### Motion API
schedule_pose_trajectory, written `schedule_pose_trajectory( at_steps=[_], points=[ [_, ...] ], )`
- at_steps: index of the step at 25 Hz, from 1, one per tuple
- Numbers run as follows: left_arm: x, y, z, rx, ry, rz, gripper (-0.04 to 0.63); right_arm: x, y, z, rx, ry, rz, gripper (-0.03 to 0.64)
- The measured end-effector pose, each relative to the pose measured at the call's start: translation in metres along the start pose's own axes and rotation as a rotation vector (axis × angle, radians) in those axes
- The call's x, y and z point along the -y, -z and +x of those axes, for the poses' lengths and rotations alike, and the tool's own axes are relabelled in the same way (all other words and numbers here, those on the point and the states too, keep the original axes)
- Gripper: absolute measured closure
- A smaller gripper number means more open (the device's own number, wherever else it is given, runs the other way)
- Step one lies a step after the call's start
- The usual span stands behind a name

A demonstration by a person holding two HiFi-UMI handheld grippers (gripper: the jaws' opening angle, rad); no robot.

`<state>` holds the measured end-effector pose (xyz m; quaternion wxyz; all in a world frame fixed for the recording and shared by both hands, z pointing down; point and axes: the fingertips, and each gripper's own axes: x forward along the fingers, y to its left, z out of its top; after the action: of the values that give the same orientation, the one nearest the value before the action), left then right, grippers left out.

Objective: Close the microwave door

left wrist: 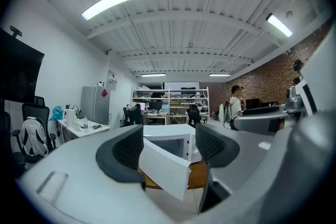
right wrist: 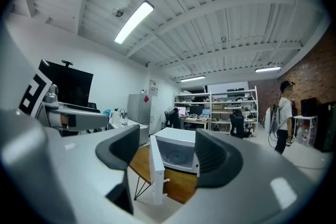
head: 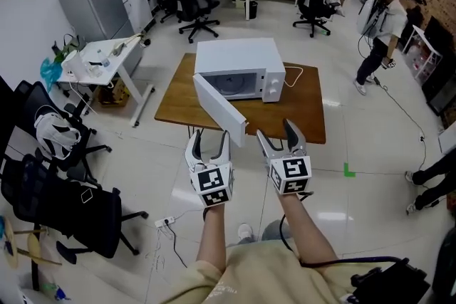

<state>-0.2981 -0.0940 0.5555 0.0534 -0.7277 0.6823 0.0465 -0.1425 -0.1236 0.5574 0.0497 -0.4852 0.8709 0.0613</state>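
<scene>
A white microwave stands on a wooden table ahead of me. Its door hangs open, swung out toward me past the table's front edge. Both grippers are held in the air short of the table. My left gripper is open and empty just in front of the door's free end. My right gripper is beside it, also open and empty. In the left gripper view the door and microwave show between the jaws. In the right gripper view the door appears edge-on before the microwave.
Black office chairs crowd the left. A white desk and a grey fridge stand at the back left. A person stands at the right. A power strip lies on the floor near my feet.
</scene>
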Motion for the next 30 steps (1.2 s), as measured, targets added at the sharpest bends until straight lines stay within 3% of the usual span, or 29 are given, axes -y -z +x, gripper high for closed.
schedule_pose_trajectory(
  at_steps=[10, 16, 25, 30],
  points=[
    [0.003, 0.012, 0.079, -0.026, -0.020, 0.024, 0.284, 0.057, 0.016, 0.065, -0.006, -0.006, 0.043, 0.304],
    [0.037, -0.015, 0.141, -0.017, -0.064, 0.062, 0.284, 0.127, 0.000, 0.104, 0.011, -0.037, 0.076, 0.307],
    [0.084, -0.006, 0.235, -0.032, -0.117, 0.107, 0.284, 0.220, -0.001, 0.165, 0.031, -0.115, 0.100, 0.310],
    [0.102, 0.024, 0.254, -0.042, -0.146, 0.073, 0.290, 0.253, 0.019, 0.173, 0.057, -0.153, 0.097, 0.313]
  ],
)
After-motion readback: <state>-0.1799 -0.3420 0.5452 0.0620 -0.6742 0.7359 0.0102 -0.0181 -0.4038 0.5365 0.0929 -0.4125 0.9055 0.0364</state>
